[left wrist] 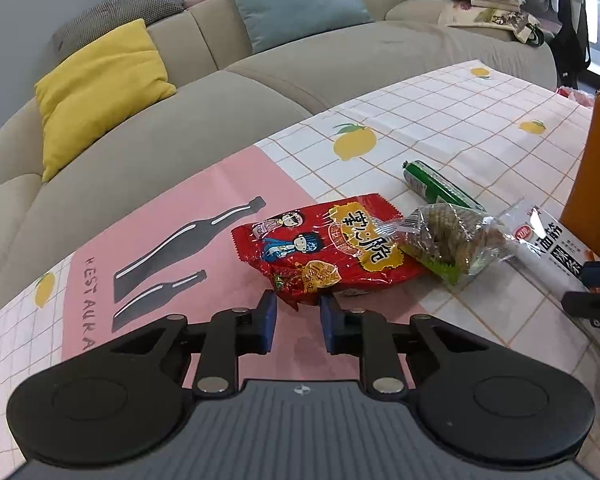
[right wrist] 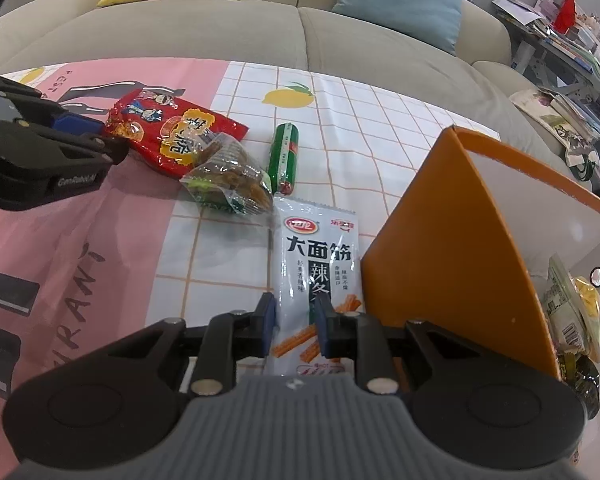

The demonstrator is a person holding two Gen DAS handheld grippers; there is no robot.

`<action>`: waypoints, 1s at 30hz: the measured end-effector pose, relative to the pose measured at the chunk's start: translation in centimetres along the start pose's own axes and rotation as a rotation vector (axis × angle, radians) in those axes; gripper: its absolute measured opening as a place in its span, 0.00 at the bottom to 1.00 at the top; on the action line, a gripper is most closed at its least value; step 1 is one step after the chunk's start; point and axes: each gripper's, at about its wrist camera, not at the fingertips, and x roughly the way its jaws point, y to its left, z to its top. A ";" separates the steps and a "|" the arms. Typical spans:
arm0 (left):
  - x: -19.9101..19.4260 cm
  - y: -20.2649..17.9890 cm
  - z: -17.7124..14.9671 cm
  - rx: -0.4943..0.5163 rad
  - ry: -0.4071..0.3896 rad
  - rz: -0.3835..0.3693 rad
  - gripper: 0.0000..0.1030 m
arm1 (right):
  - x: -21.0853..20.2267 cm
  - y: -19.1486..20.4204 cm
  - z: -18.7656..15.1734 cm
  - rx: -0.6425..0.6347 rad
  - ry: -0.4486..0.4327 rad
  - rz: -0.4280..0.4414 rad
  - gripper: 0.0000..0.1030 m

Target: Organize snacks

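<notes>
A red snack bag (left wrist: pixel 324 246) lies on the tablecloth, its near edge between the blue pads of my left gripper (left wrist: pixel 298 306), which is open around it. Beside it lie a clear packet of brown snacks (left wrist: pixel 448 240), a green sausage stick (left wrist: pixel 436 184) and a white spicy-strip packet (left wrist: pixel 548 246). In the right wrist view the white packet (right wrist: pixel 318 256) lies between the pads of my right gripper (right wrist: pixel 296 310), which is open around its lower part. The red bag (right wrist: pixel 172 132), clear packet (right wrist: pixel 230 180) and green stick (right wrist: pixel 285 156) lie beyond. The left gripper (right wrist: pixel 100 136) shows at left.
An orange box (right wrist: pixel 440 248) stands right of the white packet, with some snack packets (right wrist: pixel 572 312) inside. A beige sofa (left wrist: pixel 180 128) with yellow (left wrist: pixel 96 88) and blue (left wrist: pixel 296 0) cushions runs along the table's far edge. Shelves with books (right wrist: pixel 568 52) stand far right.
</notes>
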 end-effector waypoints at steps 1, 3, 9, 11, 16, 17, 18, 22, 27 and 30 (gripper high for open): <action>-0.3 -0.1 0.0 -0.006 0.009 0.005 0.23 | -0.1 0.0 0.0 0.000 -0.003 0.008 0.13; -1.1 -0.4 -0.1 -0.030 0.044 0.015 0.15 | -0.3 0.0 -0.1 -0.003 -0.005 0.022 0.10; -4.4 -1.0 -1.7 -0.167 0.161 0.033 0.00 | -1.6 0.1 -1.1 0.004 -0.007 0.074 0.00; -5.6 -1.2 -2.6 -0.220 0.194 0.024 0.00 | -2.2 0.2 -1.5 0.014 0.002 0.098 0.00; -7.3 -1.6 -4.1 -0.241 0.186 -0.005 0.00 | -3.8 0.5 -2.9 0.017 0.023 0.163 0.00; -7.5 -1.8 -4.1 -0.231 0.187 -0.011 0.04 | -4.0 0.6 -3.1 0.020 0.030 0.184 0.00; -7.6 -1.8 -4.1 -0.218 0.187 -0.013 0.08 | -4.1 0.6 -3.2 0.020 0.037 0.201 0.00; -8.4 -1.5 -3.0 -0.208 0.138 -0.043 0.20 | -4.3 0.4 -2.7 0.032 0.031 0.225 0.05; -8.5 -2.2 -1.1 -0.159 0.082 -0.114 0.48 | -3.9 -0.2 -1.6 0.005 0.025 0.220 0.35; -7.7 -3.0 0.0 -0.123 0.067 -0.160 0.63 | -3.1 -0.5 -1.1 -0.032 0.023 0.202 0.42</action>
